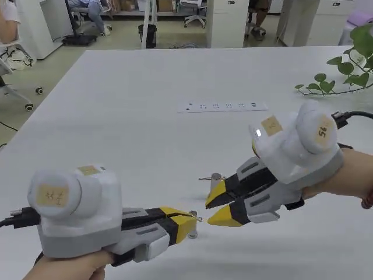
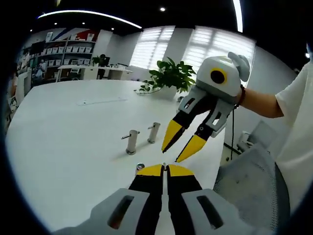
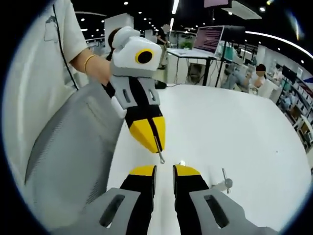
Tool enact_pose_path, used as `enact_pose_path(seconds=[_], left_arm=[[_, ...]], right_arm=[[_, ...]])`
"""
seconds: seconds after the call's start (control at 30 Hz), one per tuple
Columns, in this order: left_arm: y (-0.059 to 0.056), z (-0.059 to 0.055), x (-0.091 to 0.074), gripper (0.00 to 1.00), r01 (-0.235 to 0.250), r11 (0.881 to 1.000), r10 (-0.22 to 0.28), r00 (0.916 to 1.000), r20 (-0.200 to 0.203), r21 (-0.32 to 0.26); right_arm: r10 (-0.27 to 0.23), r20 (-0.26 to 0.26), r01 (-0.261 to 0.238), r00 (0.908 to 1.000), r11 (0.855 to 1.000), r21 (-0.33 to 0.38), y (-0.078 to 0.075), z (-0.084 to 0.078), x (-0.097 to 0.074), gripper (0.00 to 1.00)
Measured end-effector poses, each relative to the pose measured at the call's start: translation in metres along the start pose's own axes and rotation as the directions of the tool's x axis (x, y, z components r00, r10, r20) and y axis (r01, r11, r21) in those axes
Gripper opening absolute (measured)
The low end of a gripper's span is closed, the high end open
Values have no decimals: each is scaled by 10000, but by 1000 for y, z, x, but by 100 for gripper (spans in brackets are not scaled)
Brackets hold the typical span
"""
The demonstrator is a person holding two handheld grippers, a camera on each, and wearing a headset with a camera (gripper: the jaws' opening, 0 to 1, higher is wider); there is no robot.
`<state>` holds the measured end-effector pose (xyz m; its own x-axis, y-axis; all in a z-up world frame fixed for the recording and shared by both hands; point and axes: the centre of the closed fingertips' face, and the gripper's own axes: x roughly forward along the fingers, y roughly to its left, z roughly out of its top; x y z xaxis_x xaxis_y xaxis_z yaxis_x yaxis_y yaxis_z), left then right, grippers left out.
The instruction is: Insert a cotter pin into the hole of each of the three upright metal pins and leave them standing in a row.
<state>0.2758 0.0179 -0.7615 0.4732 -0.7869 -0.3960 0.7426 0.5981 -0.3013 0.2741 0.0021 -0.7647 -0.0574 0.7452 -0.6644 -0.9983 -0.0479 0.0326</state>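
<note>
Three upright metal pins stand in a row on the white bench (image 1: 145, 105), running from near to far. In the left gripper view, the middle metal pin (image 2: 131, 143) has a fitted cotter pin (image 2: 124, 137) sticking out sideways near its top. I cannot tell whether the far metal pin (image 2: 153, 133) carries one. The near metal pin (image 2: 140, 168) stands just beside the left gripper's tips, and no wire shows through it.

The left gripper (image 1: 195, 220) has its jaws together, clamped on a loose cotter pin (image 3: 159, 151). The thin wire pokes out past the yellow tips and points toward the right. The right gripper (image 1: 208, 213) comes in from the right with its jaws apart and nothing between them. Its tips are close to the wire's free end but not touching it.

By my reading, the step in hand is fitting the near pin: the wire is gripped and brought close, but not yet threaded. The next move calls for lining the wire's free end up with the small cross-hole near the top of the near pin, then pushing it straight through. The open right jaws could close on the pin's body to steady it, since a sideways push may well tip the pin out of the row.
</note>
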Motion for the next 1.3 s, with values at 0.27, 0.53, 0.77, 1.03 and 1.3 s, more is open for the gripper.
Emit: enact_pose_path(seconds=[0.27,0.53,0.77,1.03,1.3], left_arm=[[-16,-4,-1,0,784,9887,-748,9967,-328,1281],[-29,-12,-1,0,1436,9627,-1272,9883,-845,2293],[-37,-12,-1,0,1872,9453,-1688,9815,-904,2672],[-42,-11,-1,0,2212,9248,-1991,9747,-1016,3097],[-48,-11,-2,0,2471,9129,-2255,9688,-1032,3249]], right_arm=[[1417,416,-1455,9890,9833,1091,14,-4,-8,16],[2200,465,-2242,9744,9661,1281,26,-9,-6,16],[2480,419,-2514,9678,9590,1309,34,-12,0,16],[2802,597,-2853,9581,9522,1090,42,-7,2,15],[3191,648,-3242,9455,9412,950,49,-5,2,11]])
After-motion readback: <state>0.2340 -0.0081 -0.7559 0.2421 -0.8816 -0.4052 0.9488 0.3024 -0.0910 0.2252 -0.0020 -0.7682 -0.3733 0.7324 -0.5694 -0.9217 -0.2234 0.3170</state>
